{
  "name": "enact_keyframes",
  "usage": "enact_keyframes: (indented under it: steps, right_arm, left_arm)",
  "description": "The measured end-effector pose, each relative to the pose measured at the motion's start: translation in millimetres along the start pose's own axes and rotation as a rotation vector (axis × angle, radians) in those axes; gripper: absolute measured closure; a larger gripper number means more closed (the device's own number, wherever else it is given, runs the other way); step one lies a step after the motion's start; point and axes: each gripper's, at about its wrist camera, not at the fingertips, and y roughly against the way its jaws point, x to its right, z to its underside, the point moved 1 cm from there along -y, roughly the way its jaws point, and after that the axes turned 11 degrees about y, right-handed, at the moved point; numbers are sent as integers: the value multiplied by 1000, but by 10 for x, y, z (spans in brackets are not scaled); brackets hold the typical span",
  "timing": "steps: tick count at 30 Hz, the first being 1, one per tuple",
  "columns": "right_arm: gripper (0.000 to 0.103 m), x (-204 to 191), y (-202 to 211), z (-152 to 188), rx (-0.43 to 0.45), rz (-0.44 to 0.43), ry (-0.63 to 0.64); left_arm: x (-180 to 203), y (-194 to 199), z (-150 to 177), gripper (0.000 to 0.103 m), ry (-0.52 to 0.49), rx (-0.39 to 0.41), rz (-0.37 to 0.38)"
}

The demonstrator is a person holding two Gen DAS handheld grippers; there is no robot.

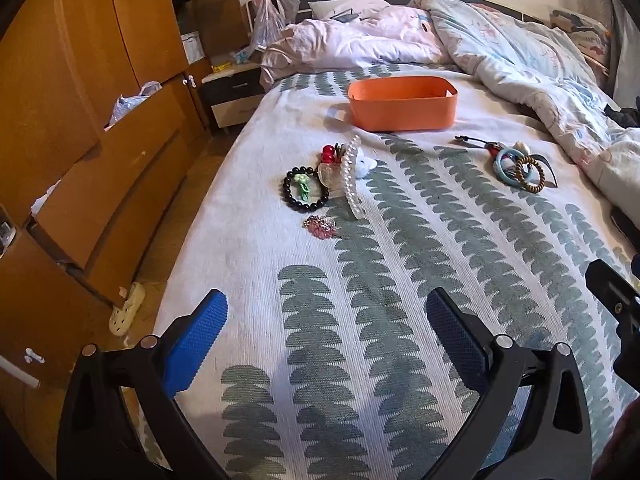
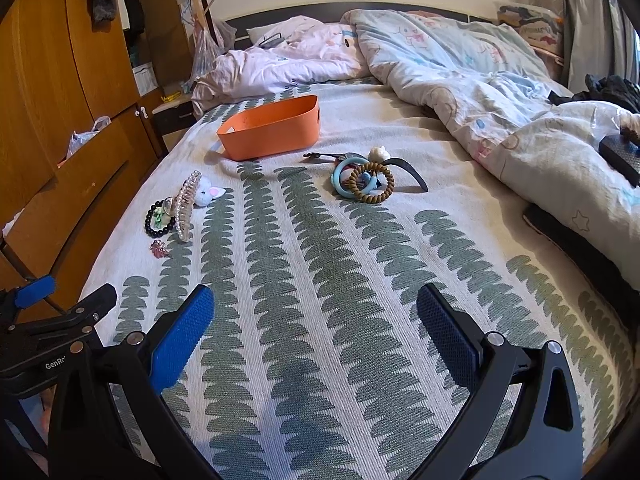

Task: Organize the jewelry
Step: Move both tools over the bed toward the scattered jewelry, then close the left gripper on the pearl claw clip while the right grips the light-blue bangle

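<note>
An orange bin (image 1: 402, 103) (image 2: 272, 128) sits on the bed. A left pile lies before it: a black bead bracelet (image 1: 306, 190) (image 2: 159, 219), a pearl hair clip (image 1: 351, 176) (image 2: 186, 206), red beads (image 1: 329, 153), a white bunny charm (image 1: 365, 166) (image 2: 208, 195) and a pink brooch (image 1: 320, 226) (image 2: 159, 249). A right pile holds a blue ring (image 1: 505, 168) (image 2: 349, 178), a brown bead bracelet (image 1: 530, 174) (image 2: 372, 183) and a dark headband (image 2: 408, 172). My left gripper (image 1: 326, 312) and right gripper (image 2: 314, 304) are open and empty, above the near bedspread.
A rumpled quilt (image 2: 460, 64) and pillows (image 1: 352, 40) cover the bed's far and right side. A wooden wardrobe (image 1: 80, 100) and a nightstand (image 1: 234, 94) stand left of the bed. A slipper (image 1: 128, 308) lies on the floor.
</note>
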Motion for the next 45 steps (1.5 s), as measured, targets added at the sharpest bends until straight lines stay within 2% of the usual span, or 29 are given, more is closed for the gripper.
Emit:
enact_keyframes:
  steps: [10, 14, 20, 25, 27, 30, 34, 37, 40, 45]
  right_arm:
    - [3, 3, 49, -46, 6, 3, 4]
    - [3, 20, 57, -62, 3, 6, 1]
    - [3, 21, 48, -63, 9, 12, 7]
    - [3, 73, -40, -105, 11, 11, 28]
    - [3, 111, -93, -184, 16, 4, 45]
    - [3, 174, -149, -351, 39, 27, 69]
    - [3, 265, -188, -474, 68, 37, 52]
    - [3, 321, -313, -547, 52, 23, 39]
    - [3, 300, -462, -677, 35, 20, 67]
    - [3, 252, -748, -915, 16, 61, 116]
  left_arm:
    - [-57, -87, -2, 4, 38, -40, 7]
    - [12, -112, 26, 4, -18, -41, 5]
    - [32, -223, 17, 4, -45, -52, -7]
    - [-48, -364, -107, 4, 0, -68, 11]
    - [-90, -413, -191, 4, 46, -54, 36]
    - [-128, -432, -306, 4, 85, 11, 34]
    - [-71, -457, -422, 4, 38, 71, 16]
    - [-16, -535, -479, 4, -8, 56, -8]
    - [-22, -616, -532, 4, -12, 37, -4]
    - [-97, -800, -638, 4, -10, 4, -25]
